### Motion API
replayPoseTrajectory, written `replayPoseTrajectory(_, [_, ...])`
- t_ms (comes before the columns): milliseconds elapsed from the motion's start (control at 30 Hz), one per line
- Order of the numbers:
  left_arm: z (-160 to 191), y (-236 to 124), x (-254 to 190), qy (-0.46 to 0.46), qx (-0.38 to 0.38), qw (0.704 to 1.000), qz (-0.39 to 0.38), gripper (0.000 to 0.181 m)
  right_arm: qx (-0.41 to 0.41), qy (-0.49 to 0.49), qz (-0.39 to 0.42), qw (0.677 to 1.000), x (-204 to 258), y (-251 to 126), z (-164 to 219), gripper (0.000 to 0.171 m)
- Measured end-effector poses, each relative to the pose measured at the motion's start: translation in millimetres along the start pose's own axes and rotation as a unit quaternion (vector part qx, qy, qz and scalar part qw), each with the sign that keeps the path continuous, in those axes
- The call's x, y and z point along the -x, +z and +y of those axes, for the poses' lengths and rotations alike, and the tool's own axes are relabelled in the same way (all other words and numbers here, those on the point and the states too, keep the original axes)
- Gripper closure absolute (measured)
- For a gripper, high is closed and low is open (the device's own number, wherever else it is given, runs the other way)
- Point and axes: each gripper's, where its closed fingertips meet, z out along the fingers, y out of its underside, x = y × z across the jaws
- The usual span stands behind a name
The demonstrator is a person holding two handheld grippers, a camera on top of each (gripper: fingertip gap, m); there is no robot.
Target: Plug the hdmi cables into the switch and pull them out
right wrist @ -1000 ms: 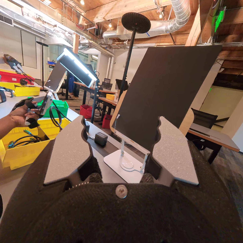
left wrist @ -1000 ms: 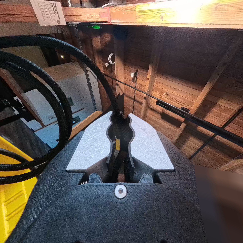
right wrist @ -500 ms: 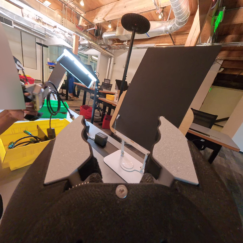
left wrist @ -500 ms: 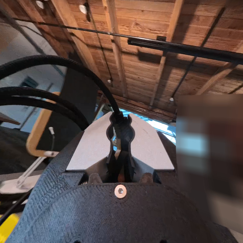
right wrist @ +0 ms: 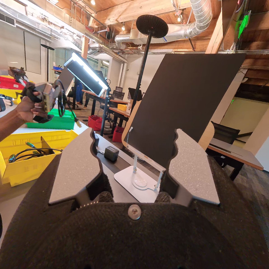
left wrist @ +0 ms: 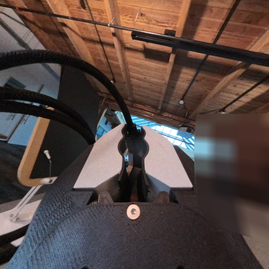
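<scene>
- The left tongs (left wrist: 133, 139) point up at the wooden ceiling (left wrist: 152, 69), clenched on the plug end of a black braided cable (left wrist: 131, 143)
- That cable (left wrist: 69, 64) arcs out of the tips and loops away to the left in several turns
- In the right wrist view the same left tongs (right wrist: 56, 91) show far left, held in a person's hand (right wrist: 27, 109) above the bins, with the looped cable (right wrist: 61, 101) hanging and a loose plug (right wrist: 77, 123) dangling below it
- The right tongs (right wrist: 134, 143) are spread wide with nothing between them, over the tabletop (right wrist: 116, 195)
- Ahead of them a black panel (right wrist: 182, 104) leans on a white stand (right wrist: 138, 180), with a small black box (right wrist: 111, 152) to its left
- A yellow bin (right wrist: 33, 167) at the left holds more cables (right wrist: 27, 152); a green bin (right wrist: 58, 122) sits behind it
- I cannot make out the switch for certain
</scene>
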Motion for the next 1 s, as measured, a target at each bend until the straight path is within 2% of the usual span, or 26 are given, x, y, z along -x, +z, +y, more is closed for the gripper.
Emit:
replayPoseTrajectory(67, [2, 5, 9, 0.006, 0.025, 0.999, -0.039, 0.163, 0.002, -0.005, 0.001, 1.000, 0, 0, 0, 0.069])
replayPoseTrajectory(167, [20, 19, -1, 0.052, 0.090, 0.993, -0.056, 0.164, 0.001, -0.003, 0.001, 1.000, -1, 0, 1, 0.070])
replayPoseTrajectory(367, [65, 53, -22, 0.178, 0.220, 0.953, -0.110, 0.163, 0.009, -0.007, -0.007, 1.000, 3, 3, 4, 0.070])
replayPoseTrajectory(600, [104, 83, -50, 0.258, 0.255, 0.923, -0.127, 0.163, 0.017, -0.023, -0.031, 0.999, 13, 4, 5, 0.071])
replayPoseTrajectory(700, [123, 94, -57, 0.280, 0.255, 0.916, -0.132, 0.163, 0.018, -0.031, -0.075, 0.997, 30, 5, 5, 0.077])
replayPoseTrajectory(800, [147, 103, -65, 0.306, 0.264, 0.906, -0.123, 0.162, 0.024, -0.026, -0.150, 0.988, 60, 7, 8, 0.091])
replayPoseTrajectory(900, [171, 109, -62, 0.358, 0.279, 0.880, -0.140, 0.162, 0.035, -0.004, -0.221, 0.975, 90, 14, 16, 0.103])
replayPoseTrajectory(1000, [194, 118, -62, 0.386, 0.314, 0.856, -0.139, 0.162, 0.069, 0.014, -0.259, 0.963, 112, 24, 31, 0.106])
